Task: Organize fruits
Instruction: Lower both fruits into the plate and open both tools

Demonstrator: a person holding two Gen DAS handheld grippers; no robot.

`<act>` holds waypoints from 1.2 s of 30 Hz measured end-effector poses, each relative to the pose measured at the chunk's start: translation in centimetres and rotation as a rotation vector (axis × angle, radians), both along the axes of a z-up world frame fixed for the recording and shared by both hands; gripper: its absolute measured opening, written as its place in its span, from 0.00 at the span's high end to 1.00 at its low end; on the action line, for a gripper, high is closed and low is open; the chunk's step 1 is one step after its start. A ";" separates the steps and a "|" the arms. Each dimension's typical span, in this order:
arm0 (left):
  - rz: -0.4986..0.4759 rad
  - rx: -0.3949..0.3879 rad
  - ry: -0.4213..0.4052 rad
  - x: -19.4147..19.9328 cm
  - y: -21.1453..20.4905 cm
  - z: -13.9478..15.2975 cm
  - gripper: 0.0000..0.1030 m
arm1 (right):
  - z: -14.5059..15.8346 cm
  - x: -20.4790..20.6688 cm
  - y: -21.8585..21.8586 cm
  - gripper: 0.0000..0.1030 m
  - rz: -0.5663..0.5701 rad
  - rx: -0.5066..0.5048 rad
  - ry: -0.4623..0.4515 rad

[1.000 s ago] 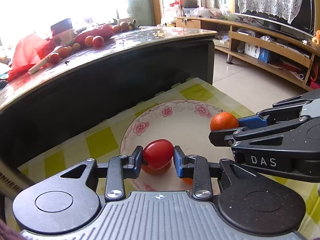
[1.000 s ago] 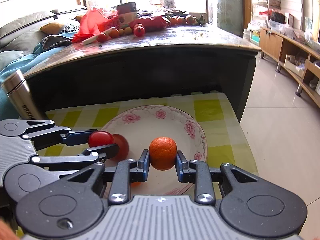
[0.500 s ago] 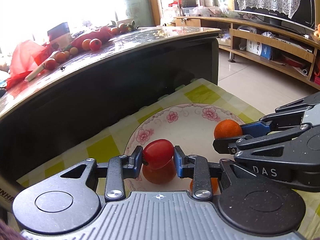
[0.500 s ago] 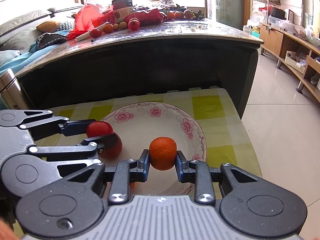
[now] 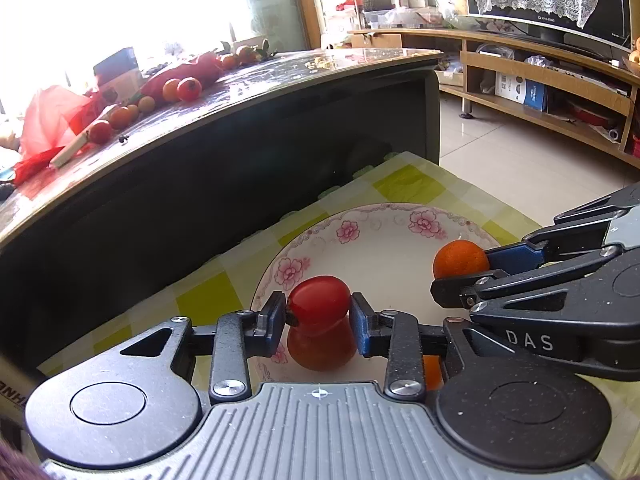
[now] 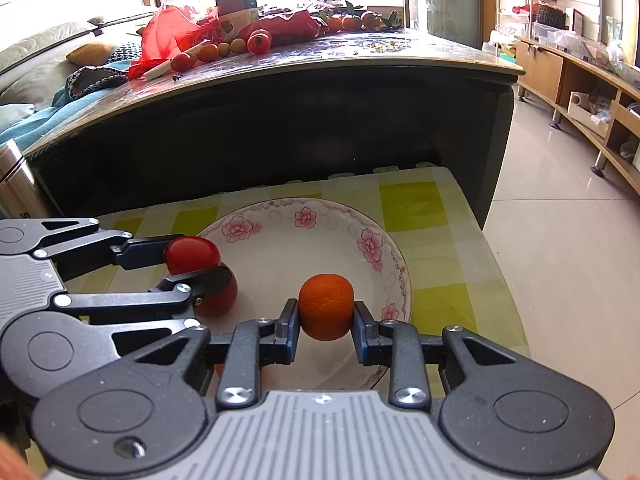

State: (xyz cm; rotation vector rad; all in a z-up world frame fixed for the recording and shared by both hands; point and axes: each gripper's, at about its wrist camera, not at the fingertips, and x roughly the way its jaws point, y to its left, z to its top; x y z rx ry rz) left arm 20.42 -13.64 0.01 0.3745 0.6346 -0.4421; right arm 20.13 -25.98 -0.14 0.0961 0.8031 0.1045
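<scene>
Over a flower-rimmed plate [image 6: 376, 248] on a yellow-checked cloth [image 6: 416, 208], the left claw [image 5: 319, 312] pinches a red tomato [image 5: 318, 299] directly above a second red fruit [image 5: 322, 350] lying in the plate. The right claw [image 6: 326, 318] grips a small orange [image 6: 326, 306] above the plate's near side. More fruit [image 6: 259, 42] lies on the dark desk [image 6: 320, 64] behind.

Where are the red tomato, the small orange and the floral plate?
red tomato [image 5: 318, 299], left wrist view, front face.
small orange [image 6: 326, 307], right wrist view, front face.
floral plate [image 6: 372, 245], right wrist view, far-right rim.
</scene>
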 end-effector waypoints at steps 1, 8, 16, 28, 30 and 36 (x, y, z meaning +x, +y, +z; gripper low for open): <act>0.002 0.001 0.000 0.0 0.0 0.0 0.57 | 0.0 0.0 0.0 0.67 0.000 -0.001 0.001; 0.016 -0.001 -0.008 0.0 0.2 0.3 0.52 | 0.1 0.0 0.0 0.67 -0.006 0.005 -0.009; 0.020 -0.005 -0.022 -0.5 0.6 1.0 0.48 | 0.6 -0.6 -0.2 0.66 -0.016 0.016 -0.026; 0.030 -0.036 -0.014 -2.7 2.7 2.3 0.44 | 2.4 -2.6 1.2 0.64 0.013 0.039 -0.062; 0.031 -0.041 -0.010 -3.4 3.4 2.6 0.43 | 2.7 -3.3 1.7 0.64 0.034 0.041 -0.066; 0.046 -0.049 0.023 -5.9 6.3 2.7 0.43 | 3.3 -6.2 3.8 0.64 0.127 0.032 -0.070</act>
